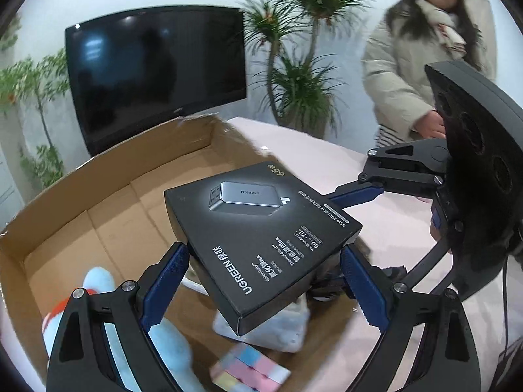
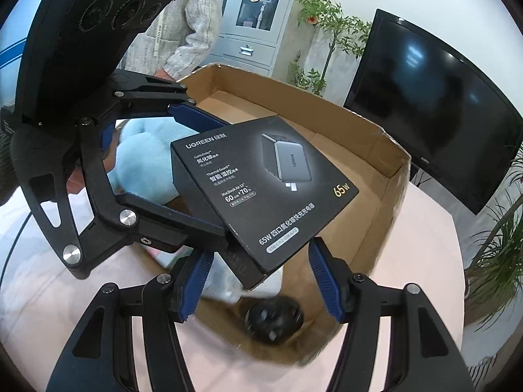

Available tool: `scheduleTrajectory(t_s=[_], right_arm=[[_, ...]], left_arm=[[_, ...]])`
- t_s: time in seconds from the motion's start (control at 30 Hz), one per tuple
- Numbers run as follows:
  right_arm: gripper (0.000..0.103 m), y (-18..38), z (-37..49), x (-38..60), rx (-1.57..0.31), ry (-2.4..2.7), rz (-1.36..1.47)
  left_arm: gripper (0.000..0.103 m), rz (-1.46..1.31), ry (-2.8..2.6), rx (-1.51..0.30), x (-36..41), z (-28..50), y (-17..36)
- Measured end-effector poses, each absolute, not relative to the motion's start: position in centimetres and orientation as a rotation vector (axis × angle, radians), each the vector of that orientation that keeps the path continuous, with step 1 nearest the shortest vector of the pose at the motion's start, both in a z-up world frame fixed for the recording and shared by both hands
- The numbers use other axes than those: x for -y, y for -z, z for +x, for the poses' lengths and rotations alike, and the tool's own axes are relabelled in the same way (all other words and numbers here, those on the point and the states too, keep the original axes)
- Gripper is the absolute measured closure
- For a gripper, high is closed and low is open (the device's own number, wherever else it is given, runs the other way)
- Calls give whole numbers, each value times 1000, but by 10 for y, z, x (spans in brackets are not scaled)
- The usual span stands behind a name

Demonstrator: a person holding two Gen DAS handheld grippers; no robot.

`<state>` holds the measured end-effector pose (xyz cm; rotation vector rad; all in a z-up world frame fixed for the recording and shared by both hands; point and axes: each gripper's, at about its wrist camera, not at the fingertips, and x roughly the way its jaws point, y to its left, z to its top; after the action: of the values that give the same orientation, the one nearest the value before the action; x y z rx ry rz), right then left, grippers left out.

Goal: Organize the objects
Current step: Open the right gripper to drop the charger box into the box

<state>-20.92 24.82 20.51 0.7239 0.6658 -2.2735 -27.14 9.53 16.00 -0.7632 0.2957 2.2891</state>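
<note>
A black UGREEN charger box (image 1: 261,235) (image 2: 261,189) hangs tilted over an open cardboard carton (image 1: 98,170) (image 2: 376,137). My left gripper (image 1: 264,261) (image 2: 212,176) stands wide, its blue pads pressed on the box's two opposite sides. My right gripper (image 2: 258,268) grips the box's near corner, one blue pad on each edge. In the left wrist view one of the right gripper's fingers (image 1: 356,192) lies along the box's far edge. In the carton lie a light blue plush toy (image 1: 98,281) (image 2: 143,150), a pastel cube (image 1: 251,369), a white packet (image 1: 287,326) and a black round thing (image 2: 274,320).
The carton stands on a pink-covered table (image 1: 294,143) (image 2: 425,245). A dark TV screen (image 1: 157,75) (image 2: 434,107) and potted plants (image 1: 300,65) stand behind it. One person in a pale coat (image 1: 408,75) is at the table's far side, another in a grey sweater (image 2: 183,26) by a metal cabinet (image 2: 255,16).
</note>
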Motion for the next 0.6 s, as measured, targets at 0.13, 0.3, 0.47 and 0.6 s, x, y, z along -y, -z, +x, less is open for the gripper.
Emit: scheduleTrajectory(t_s=[0.13, 0.3, 0.47, 0.6], right_arm=[[43, -198, -236, -236, -649, 2295, 747], [42, -167, -256, -220, -694, 2301, 855], [31, -169, -242, -222, -704, 2336, 945], [24, -187, -219, -231, -697, 2365, 1035]], left_arm=[[9, -861, -2295, -271, -95, -306, -145], [16, -1015, -2356, -343, -106, -328, -108], [16, -986, -2441, -365, -98, -299, -108], [15, -1060, -2521, -254, -78, -279, -117]])
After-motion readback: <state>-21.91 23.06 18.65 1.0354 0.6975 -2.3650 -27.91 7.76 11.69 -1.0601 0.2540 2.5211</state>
